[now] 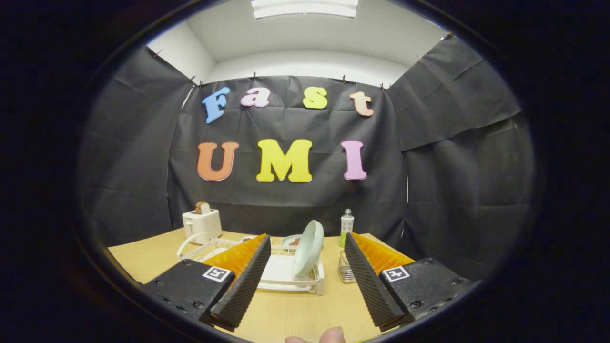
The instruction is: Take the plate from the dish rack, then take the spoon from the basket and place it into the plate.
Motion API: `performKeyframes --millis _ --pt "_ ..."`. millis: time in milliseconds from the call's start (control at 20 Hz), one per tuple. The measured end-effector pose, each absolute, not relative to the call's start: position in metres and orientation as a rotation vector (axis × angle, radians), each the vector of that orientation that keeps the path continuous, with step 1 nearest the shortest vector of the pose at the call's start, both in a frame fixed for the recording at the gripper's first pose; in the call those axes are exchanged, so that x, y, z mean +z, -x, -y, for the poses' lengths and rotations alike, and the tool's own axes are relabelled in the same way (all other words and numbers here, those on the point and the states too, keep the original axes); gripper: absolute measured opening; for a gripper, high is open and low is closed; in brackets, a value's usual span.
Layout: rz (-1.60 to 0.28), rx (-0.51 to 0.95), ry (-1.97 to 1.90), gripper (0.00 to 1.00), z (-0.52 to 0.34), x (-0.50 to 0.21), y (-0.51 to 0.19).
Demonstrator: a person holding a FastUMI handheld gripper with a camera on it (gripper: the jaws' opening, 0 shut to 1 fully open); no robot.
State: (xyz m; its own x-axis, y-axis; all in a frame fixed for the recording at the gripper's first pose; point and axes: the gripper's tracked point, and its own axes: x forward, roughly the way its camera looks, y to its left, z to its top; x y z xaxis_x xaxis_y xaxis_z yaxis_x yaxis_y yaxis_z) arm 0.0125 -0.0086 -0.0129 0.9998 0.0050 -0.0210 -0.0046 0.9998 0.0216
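A pale green plate (pixel 309 250) stands on edge in the white dish rack (pixel 291 285) on the wooden table (pixel 286 314). My gripper (pixel 305 237) is open and holds nothing. It hangs short of the rack, and the plate shows in the gap between the two fingers, well beyond them. A small wire basket (pixel 345 270) sits on the table just right of the rack, partly hidden by the right finger (pixel 367 276). What lies in the basket is too small to tell.
A white toaster (pixel 202 225) with a slice of toast stands at the back left. A clear bottle (pixel 347 225) with green liquid stands behind the basket. A second pale dish (pixel 290 240) lies behind the plate. A person's fingertip (pixel 331 336) shows below the fingers.
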Motion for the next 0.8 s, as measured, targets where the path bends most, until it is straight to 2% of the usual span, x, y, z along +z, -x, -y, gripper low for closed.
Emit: performKeyframes --millis 300,800 --pt "-0.041 -0.003 -0.011 1.0 0.048 -0.024 -0.026" --pt "-0.068 -0.092 -0.022 1.0 0.154 -0.004 -0.07"
